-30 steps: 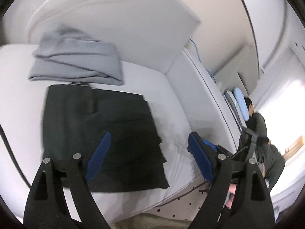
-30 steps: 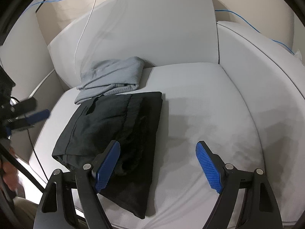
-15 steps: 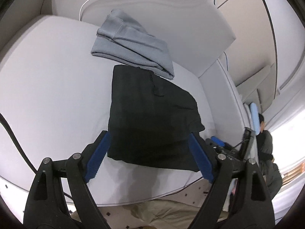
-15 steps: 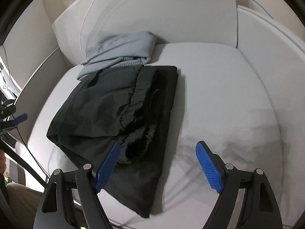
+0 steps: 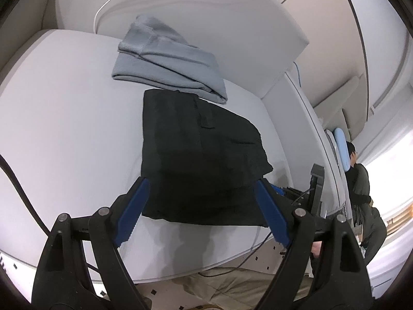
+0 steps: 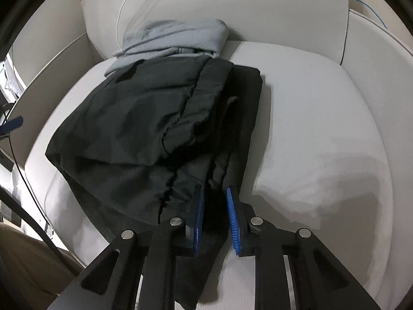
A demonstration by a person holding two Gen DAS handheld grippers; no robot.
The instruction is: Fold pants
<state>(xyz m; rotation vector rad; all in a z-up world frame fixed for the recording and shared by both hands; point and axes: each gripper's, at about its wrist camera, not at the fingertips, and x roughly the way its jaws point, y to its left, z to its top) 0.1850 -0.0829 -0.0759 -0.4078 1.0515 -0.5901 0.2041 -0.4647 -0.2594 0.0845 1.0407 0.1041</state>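
Black pants point(image 5: 201, 149) lie folded on the pale sofa seat point(image 5: 64, 108), one end toward the backrest. In the right wrist view the pants point(image 6: 134, 129) spread from the middle to the left. My right gripper point(image 6: 214, 188) is low over their near right edge. Its jaws are closing, and a dark fold of the cloth fills the narrow gap between the blue pads point(image 6: 197, 206). My left gripper point(image 5: 201, 180) hangs open above the near hem of the pants, nothing between its fingers point(image 5: 131, 211).
A folded grey garment point(image 5: 167, 59) rests against the backrest, touching the far end of the pants. A black cable point(image 5: 15, 180) runs over the seat's left edge. A person point(image 5: 361, 180) sits far off to the right. The seat cushion point(image 6: 322, 108) is bare right of the pants.
My right gripper has sunk onto the near right edge of the pants and its wide jaws have closed around a fold. My left gripper has swung over until the pants sit between its fingers.
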